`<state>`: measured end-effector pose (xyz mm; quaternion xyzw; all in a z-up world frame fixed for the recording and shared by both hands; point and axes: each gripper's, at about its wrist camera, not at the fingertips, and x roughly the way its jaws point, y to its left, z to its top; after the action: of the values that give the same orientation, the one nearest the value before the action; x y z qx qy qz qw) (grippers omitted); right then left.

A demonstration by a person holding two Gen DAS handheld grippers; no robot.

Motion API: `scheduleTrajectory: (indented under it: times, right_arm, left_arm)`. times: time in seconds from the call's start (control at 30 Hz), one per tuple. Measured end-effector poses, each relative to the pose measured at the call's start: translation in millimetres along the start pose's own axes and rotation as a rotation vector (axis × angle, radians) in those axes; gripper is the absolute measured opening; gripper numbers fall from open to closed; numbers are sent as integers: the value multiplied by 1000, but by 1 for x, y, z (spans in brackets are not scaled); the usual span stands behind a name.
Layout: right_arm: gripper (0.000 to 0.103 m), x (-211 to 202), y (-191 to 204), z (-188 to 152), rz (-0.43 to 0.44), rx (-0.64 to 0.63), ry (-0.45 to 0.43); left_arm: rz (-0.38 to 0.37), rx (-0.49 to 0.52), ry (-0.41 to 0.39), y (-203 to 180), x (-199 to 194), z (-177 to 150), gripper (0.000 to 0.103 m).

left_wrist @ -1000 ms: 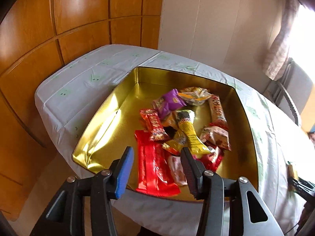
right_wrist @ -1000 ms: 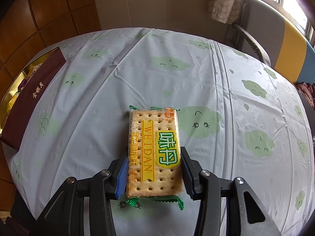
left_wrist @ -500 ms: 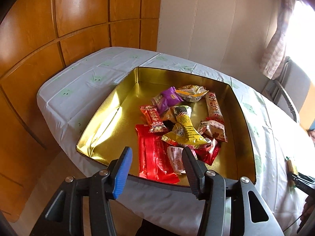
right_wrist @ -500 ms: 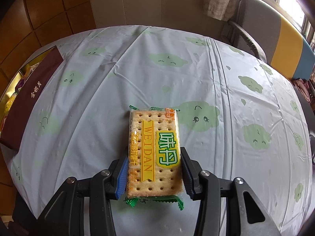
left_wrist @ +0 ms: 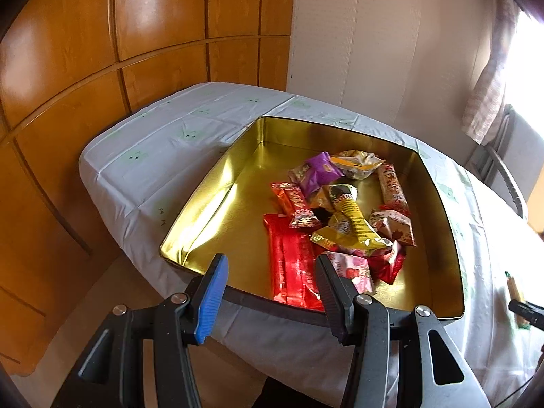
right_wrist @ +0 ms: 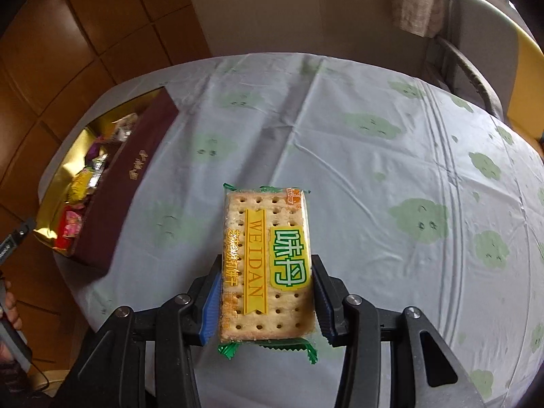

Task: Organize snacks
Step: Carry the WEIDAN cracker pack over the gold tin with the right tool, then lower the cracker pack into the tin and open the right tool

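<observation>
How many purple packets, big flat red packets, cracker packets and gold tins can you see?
Purple packet: 1
Big flat red packet: 1
Cracker packet: 1
Gold tin: 1
Total: 4

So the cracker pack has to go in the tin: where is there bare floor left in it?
The gold tin is bare along its left wall, from the far corner down to the near rim beside the long red pack. The snack pile crowds the middle and right. The cracker pack is clamped in the right gripper.
</observation>
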<state>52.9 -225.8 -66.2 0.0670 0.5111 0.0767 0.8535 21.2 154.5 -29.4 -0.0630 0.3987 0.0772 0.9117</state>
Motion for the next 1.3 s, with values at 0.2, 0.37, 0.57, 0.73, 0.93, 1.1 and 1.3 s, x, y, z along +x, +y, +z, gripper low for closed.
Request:
scheduleTrajectory:
  times: [0.2, 0.37, 0.57, 0.73, 0.93, 1.1, 1.3]
  right_arm:
    - [47, -11, 79, 29, 104, -138, -35]
    - [47, -6, 148, 57, 186, -248, -42]
    - [47, 35, 206, 66, 191, -350, 44]
    - [48, 62, 224, 56, 165, -419, 125]
    - [48, 58, 220, 46, 145, -441, 109]
    - [35, 52, 228, 44, 145, -492, 70]
    - [27, 62, 235, 37, 97, -538, 72]
  left_arm:
    - [6, -22, -6, 7, 1, 0, 53]
    - [10, -33, -11, 11, 1, 0, 53]
    - [18, -45, -17, 18, 1, 0, 53]
    - [25, -62, -3, 25, 4, -2, 53]
    - [25, -64, 9, 26, 9, -3, 53]
    - [22, -58, 13, 24, 10, -5, 53]
    - [18, -45, 8, 19, 7, -5, 53]
